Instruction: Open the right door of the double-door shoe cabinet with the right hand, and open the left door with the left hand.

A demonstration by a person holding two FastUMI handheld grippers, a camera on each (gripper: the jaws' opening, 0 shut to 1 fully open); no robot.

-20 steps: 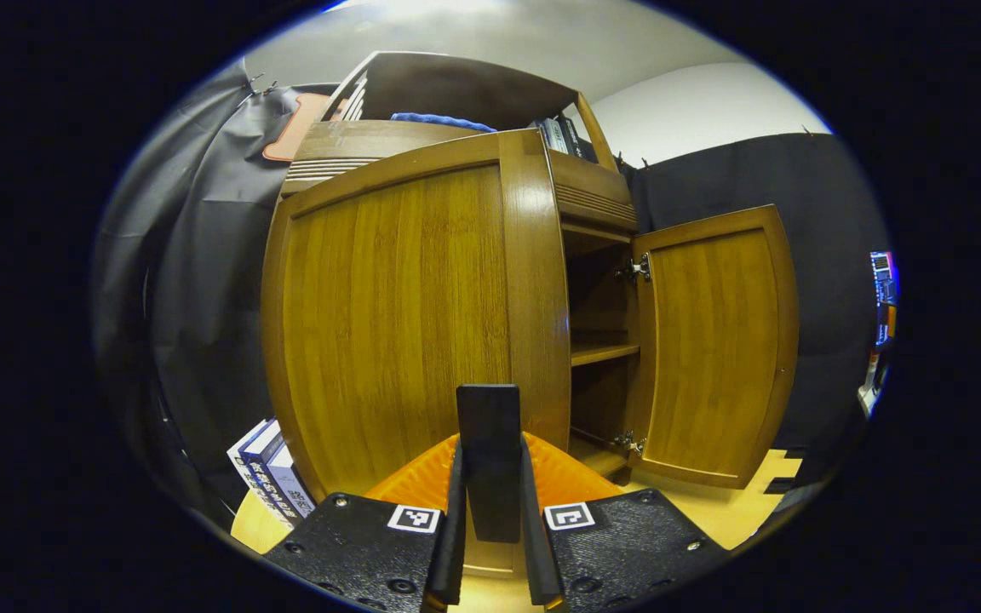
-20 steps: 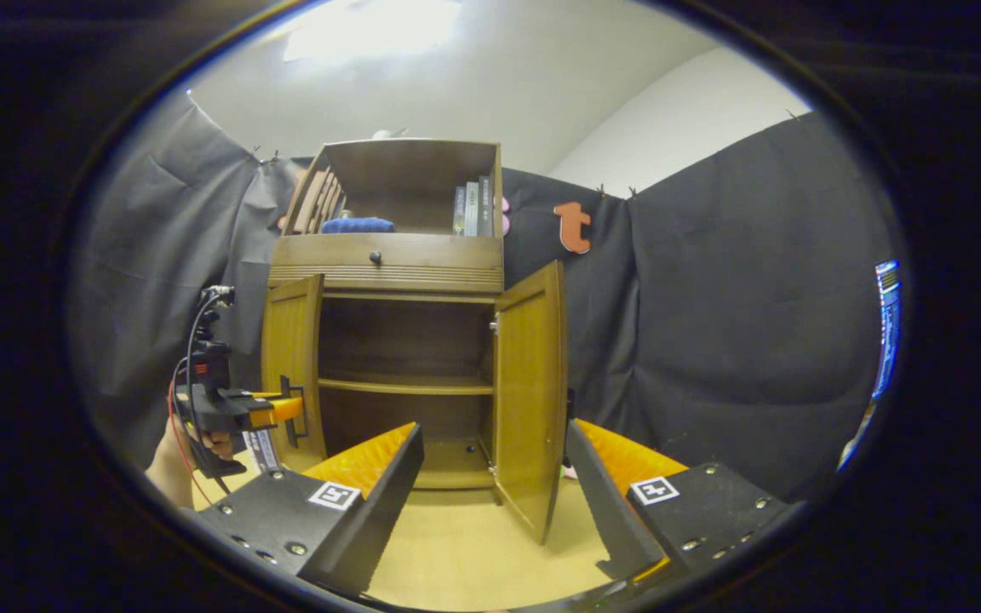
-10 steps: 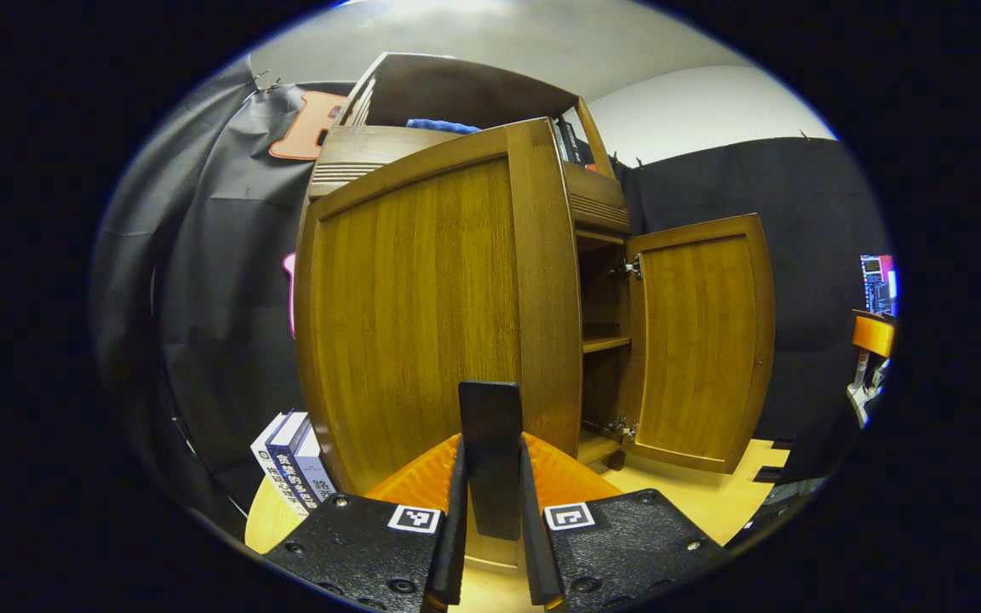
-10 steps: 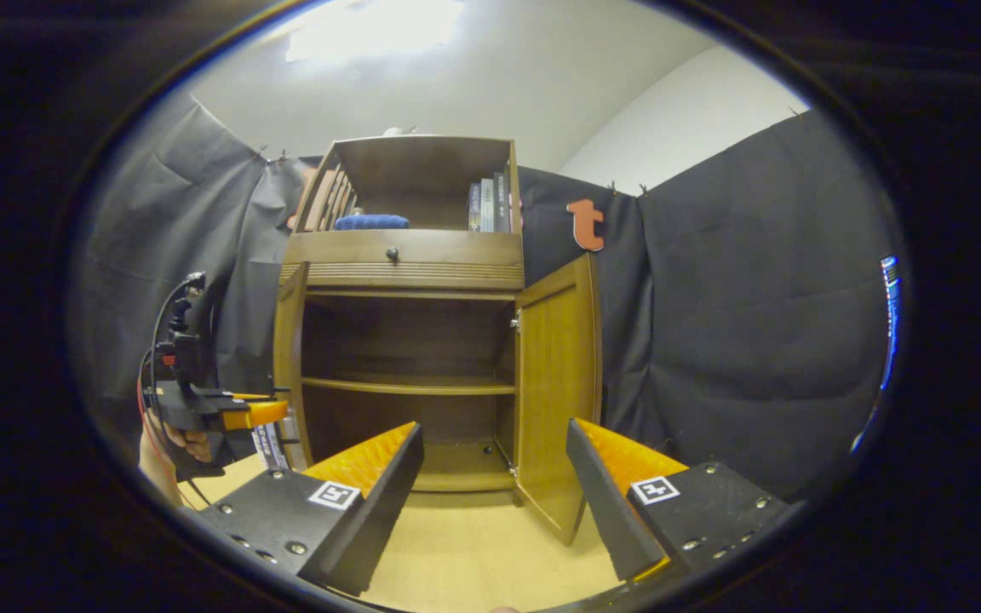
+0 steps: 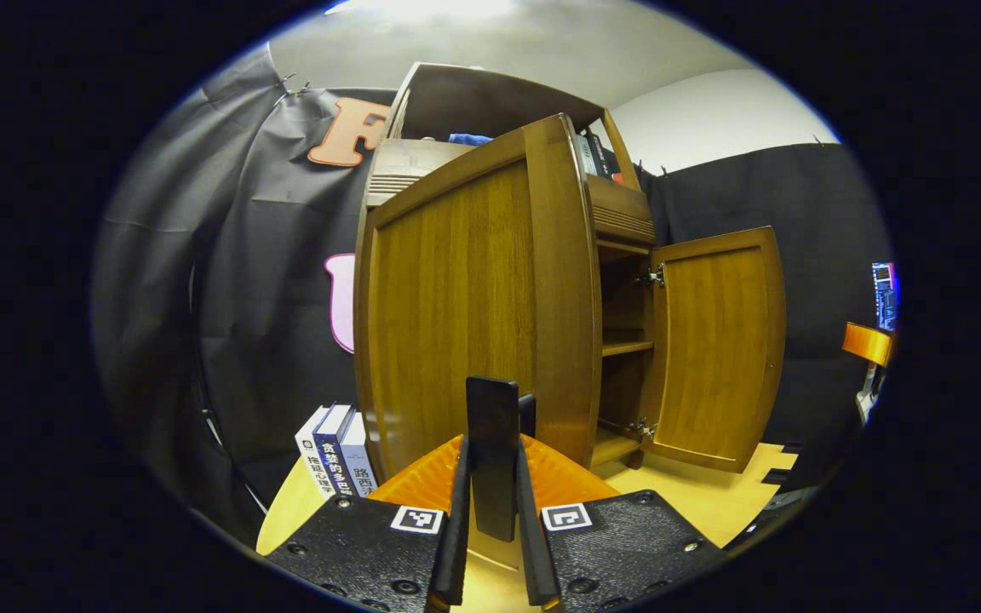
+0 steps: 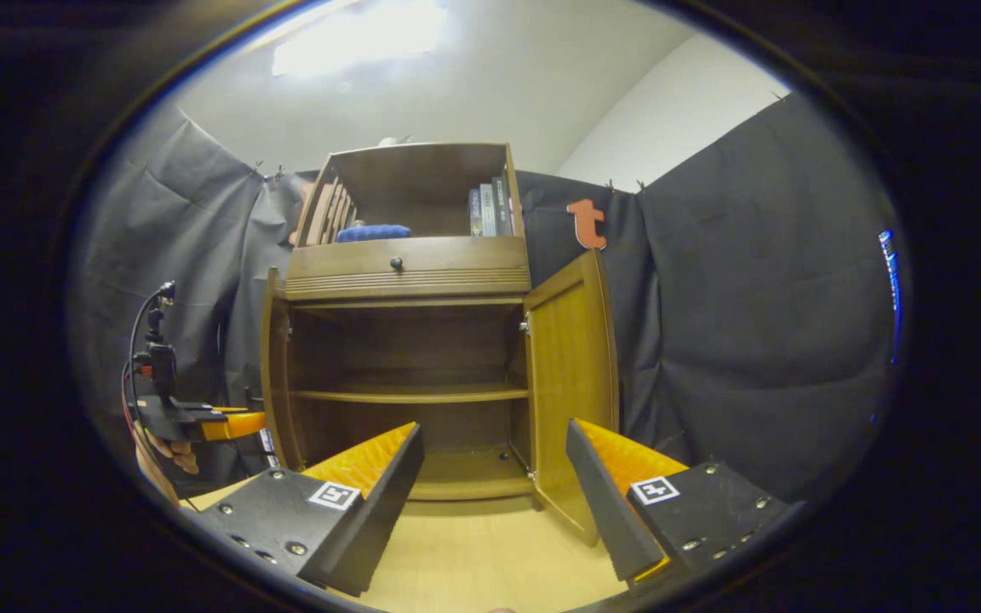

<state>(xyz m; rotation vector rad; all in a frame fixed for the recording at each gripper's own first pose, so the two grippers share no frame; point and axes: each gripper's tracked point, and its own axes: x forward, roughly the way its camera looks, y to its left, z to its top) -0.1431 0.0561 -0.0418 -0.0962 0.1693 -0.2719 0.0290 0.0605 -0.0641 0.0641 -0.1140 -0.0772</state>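
- Wooden shoe cabinet [image 6: 410,281] stands on a pale floor [image 6: 473,562] against the black cloth, with both doors swung out.
- Its left door [image 5: 465,306] is wide open, and its black handle [image 5: 492,455] is clamped between the fingers of the left gripper [image 5: 494,511].
- Its right door [image 6: 571,383] stands open at the cabinet's right side, apart from any gripper.
- An empty inner shelf [image 6: 410,394] shows between the doors.
- The right gripper [image 6: 495,477] hangs back in front of the cabinet, its fingers spread and holding nothing.
- Books [image 5: 337,451] stand on the floor beside the left door.
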